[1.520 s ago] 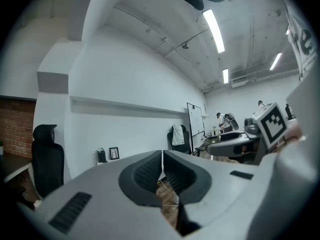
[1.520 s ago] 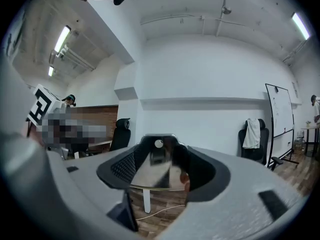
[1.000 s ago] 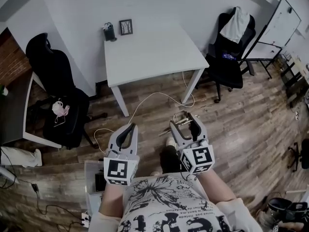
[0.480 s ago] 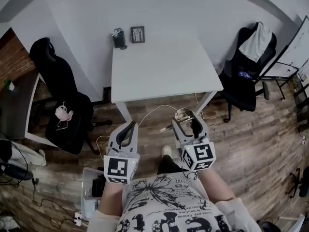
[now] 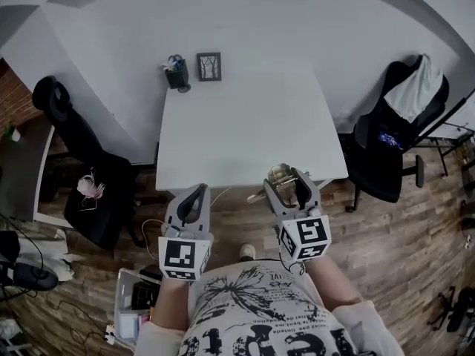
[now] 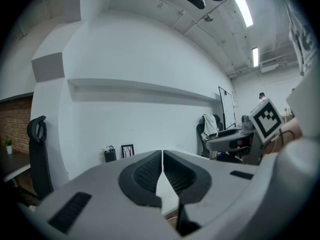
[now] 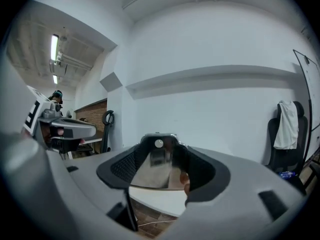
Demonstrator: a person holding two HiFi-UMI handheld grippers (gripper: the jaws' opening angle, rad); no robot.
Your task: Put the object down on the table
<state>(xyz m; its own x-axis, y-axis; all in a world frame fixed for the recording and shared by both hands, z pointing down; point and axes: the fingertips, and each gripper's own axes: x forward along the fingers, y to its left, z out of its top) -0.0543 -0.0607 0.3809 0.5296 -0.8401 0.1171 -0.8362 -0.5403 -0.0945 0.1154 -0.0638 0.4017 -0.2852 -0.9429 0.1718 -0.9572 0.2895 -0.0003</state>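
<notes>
My right gripper (image 5: 286, 179) is shut on a shiny metal object (image 5: 278, 174) that looks like a small cup, with a thin handle (image 5: 257, 195) pointing left. In the right gripper view the metal object (image 7: 159, 156) fills the gap between the jaws, and both pads press on it. It hangs just above the front edge of the white table (image 5: 245, 124), whose top (image 7: 155, 196) shows below the jaws. My left gripper (image 5: 198, 193) is shut and holds nothing, its pads meeting in the left gripper view (image 6: 162, 159), just short of the table's front edge.
A dark pen holder (image 5: 177, 73) and a small framed picture (image 5: 208, 66) stand at the table's far left. Black office chairs flank the table at the left (image 5: 82, 147) and right (image 5: 401, 147). A box (image 5: 133, 302) and cables lie on the wooden floor.
The table has come closer; both grippers, earlier over the floor, are now at its front edge. The right gripper still holds the metal object.
</notes>
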